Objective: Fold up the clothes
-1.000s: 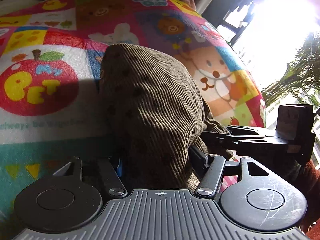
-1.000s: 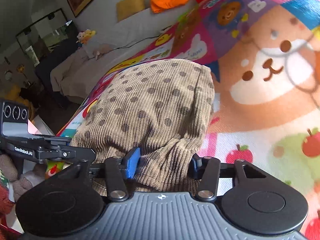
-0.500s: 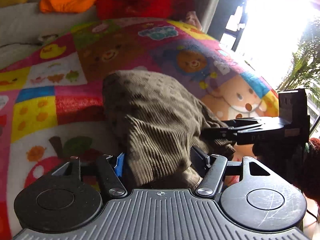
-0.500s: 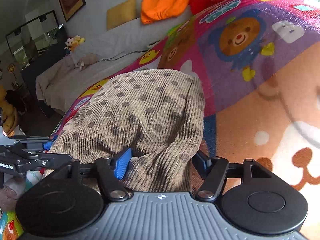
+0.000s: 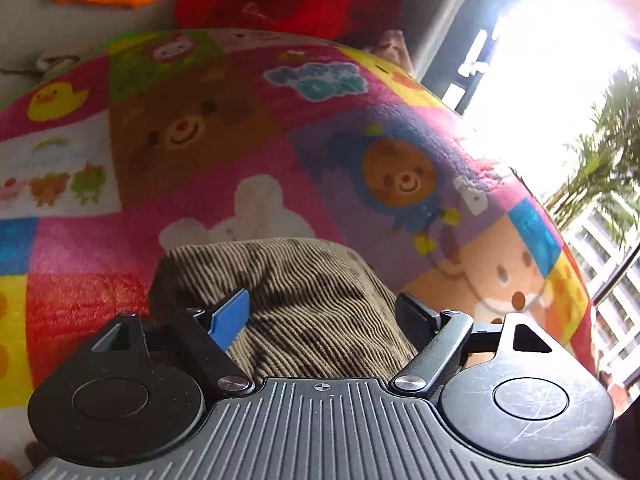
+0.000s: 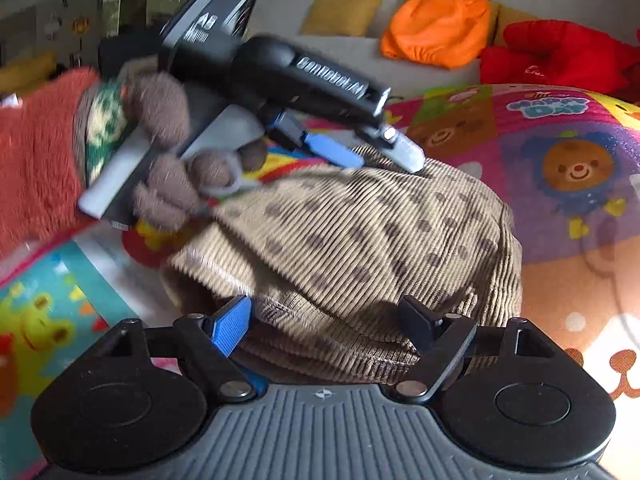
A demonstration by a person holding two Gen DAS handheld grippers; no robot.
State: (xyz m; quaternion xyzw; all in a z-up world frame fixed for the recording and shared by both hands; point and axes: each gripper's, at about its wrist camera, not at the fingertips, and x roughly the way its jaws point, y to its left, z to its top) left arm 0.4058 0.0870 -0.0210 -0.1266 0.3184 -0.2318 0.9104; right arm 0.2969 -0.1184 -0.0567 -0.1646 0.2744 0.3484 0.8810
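Tan dotted corduroy garment [image 6: 360, 240] bunched (folded over) on blanket.

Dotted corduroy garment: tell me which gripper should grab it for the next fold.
Right, probably. The right gripper sits low, its open fingers either side of the near hem of the garment. The left gripper hangs tilted above the far edge, also open.

Open blanket ahead and right; the left side is crowded.

In your right wrist view, the left gripper [image 6: 376, 156] and gloved hand [image 6: 176, 160] block the upper left, over the corduroy garment [image 6: 360, 248] filling the centre. The patchwork blanket [image 5: 248, 120] lies bare beyond it. At the top, an orange cushion [image 6: 436, 28] and red plush [image 6: 560, 56] border the blanket's far edge.
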